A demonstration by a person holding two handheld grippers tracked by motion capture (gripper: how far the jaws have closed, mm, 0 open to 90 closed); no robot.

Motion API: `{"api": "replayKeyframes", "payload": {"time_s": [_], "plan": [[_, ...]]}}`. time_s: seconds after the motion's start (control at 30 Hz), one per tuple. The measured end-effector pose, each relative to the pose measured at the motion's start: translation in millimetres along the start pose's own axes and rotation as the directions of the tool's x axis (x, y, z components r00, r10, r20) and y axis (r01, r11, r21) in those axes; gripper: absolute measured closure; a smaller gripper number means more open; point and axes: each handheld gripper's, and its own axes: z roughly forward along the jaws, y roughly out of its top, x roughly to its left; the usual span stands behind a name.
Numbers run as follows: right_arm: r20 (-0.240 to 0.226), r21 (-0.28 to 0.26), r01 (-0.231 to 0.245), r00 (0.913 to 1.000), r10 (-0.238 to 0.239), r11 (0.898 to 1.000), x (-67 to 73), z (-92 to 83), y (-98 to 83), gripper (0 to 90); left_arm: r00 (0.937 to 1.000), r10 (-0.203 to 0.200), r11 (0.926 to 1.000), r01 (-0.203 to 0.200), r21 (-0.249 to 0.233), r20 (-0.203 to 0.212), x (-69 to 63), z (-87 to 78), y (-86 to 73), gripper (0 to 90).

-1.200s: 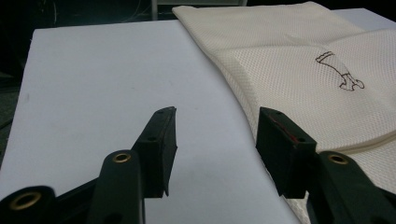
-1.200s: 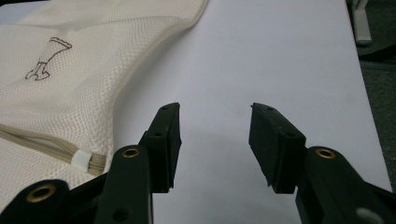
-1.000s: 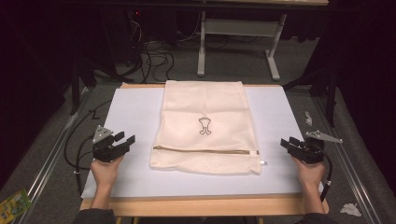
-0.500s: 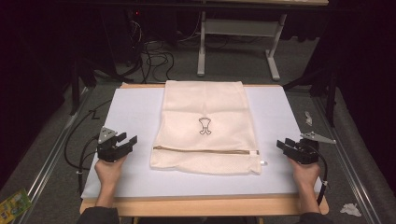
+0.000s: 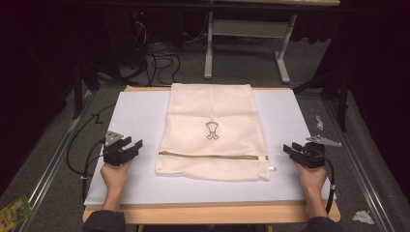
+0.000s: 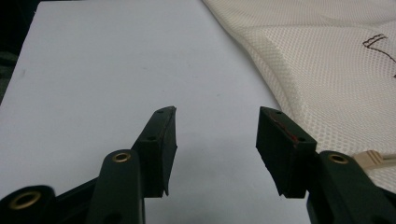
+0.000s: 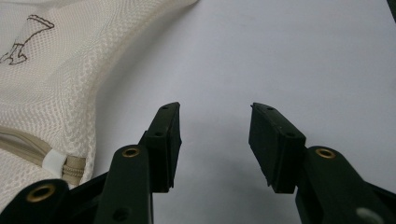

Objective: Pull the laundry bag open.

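Observation:
A cream mesh laundry bag (image 5: 212, 130) lies flat in the middle of a white board (image 5: 135, 116), with a small dark emblem on it and a tan zipper (image 5: 212, 155) running across near its front edge. My left gripper (image 5: 137, 147) rests on the board left of the bag, open, nothing between its jaws. In the left gripper view my left gripper (image 6: 215, 133) faces bare board, the bag (image 6: 327, 65) at the right. My right gripper (image 5: 287, 150) sits right of the bag, open and empty. In the right gripper view my right gripper (image 7: 214, 128) has the zipper end (image 7: 58, 164) at its left.
The board lies on a wooden table (image 5: 208, 213) whose front edge shows below it. Grey carpet floor, black cables (image 5: 159, 53) and a white desk frame (image 5: 246, 34) lie beyond. A metal rail (image 5: 53, 159) runs along the left side.
Both hands have shifted slightly inward toward the bag; jaws unchanged.

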Motion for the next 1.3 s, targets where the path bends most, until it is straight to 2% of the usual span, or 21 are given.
{"api": "replayKeyframes", "payload": {"time_s": [0.2,0.63,0.9,1.07,1.2,1.3], "plan": [[0.009,0.005,0.006,0.9999,-0.006,1.000,1.0,5.0,0.1,54.2,1.0000,0.003,0.9998,-0.003,0.018,-0.006,0.0,9.5,-1.4,48.0],[0.016,0.015,0.009,0.9998,-0.009,1.000,2.7,10.0,-1.3,53.6,0.9996,-0.018,0.9998,0.018,0.008,-0.023,1.1,18.3,-4.0,48.0],[0.030,0.026,0.016,0.9994,-0.017,1.000,3.8,11.5,-1.8,52.8,0.9994,-0.008,1.0000,0.008,0.004,-0.033,-0.4,21.3,-6.4,47.9],[0.042,0.028,0.039,0.9983,-0.040,0.999,4.7,12.5,-2.0,52.4,0.9994,-0.007,1.0000,0.007,0.000,-0.033,-0.7,21.4,-7.2,47.7],[0.049,0.025,0.030,0.9983,-0.031,0.999,4.8,12.2,-2.4,51.4,0.9993,0.003,1.0000,-0.003,0.004,-0.036,-1.6,22.0,-7.9,46.8],[0.071,0.023,0.044,0.9964,-0.046,0.999,6.9,11.9,-3.3,49.5,0.9991,0.013,0.9999,-0.013,0.009,-0.040,-2.7,22.5,-8.4,45.4]]}}
